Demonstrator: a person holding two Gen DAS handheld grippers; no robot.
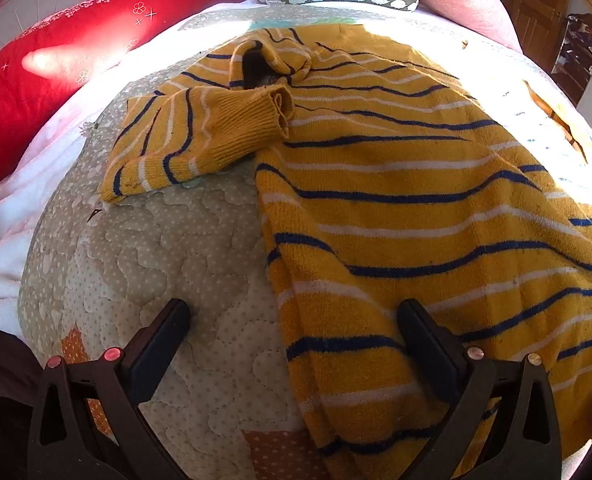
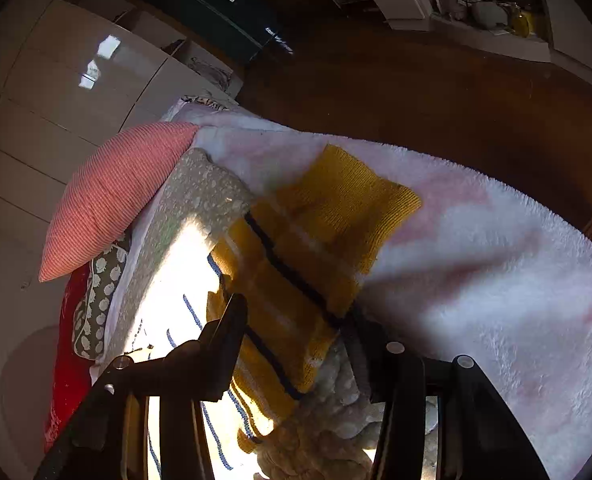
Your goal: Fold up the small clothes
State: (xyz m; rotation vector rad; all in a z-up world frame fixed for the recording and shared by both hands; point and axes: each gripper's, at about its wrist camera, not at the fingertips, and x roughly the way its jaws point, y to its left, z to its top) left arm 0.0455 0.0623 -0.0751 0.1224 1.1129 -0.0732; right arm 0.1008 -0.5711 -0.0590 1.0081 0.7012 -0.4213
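The step in hand looked like the sleeve fold: the sweater (image 1: 395, 200) lay spread on the bed's quilt (image 1: 184, 264), one sleeve (image 1: 192, 136) already doubled across toward the collar at about 11 o'clock of the left view.

The left hand-held gripper (image 1: 294, 320) hovered spread over the sweater's near edge, one finger above the quilt, the other over the knit, gripping nothing.

In the right view the other sleeve (image 2: 311, 248) ran out toward 1 o'clock onto a blanket (image 2: 495, 248). The right hand-held gripper (image 2: 299, 332) stood part-spread around it; whether its pads pressed the cloth I could not tell.

Next, that sleeve probably needed a firm pinch and carrying inward.

The sweater was a soft mustard knit with navy and white stripes and ribbed cuffs; the quilt was dotted and stitched in waves, the blanket fluffy.
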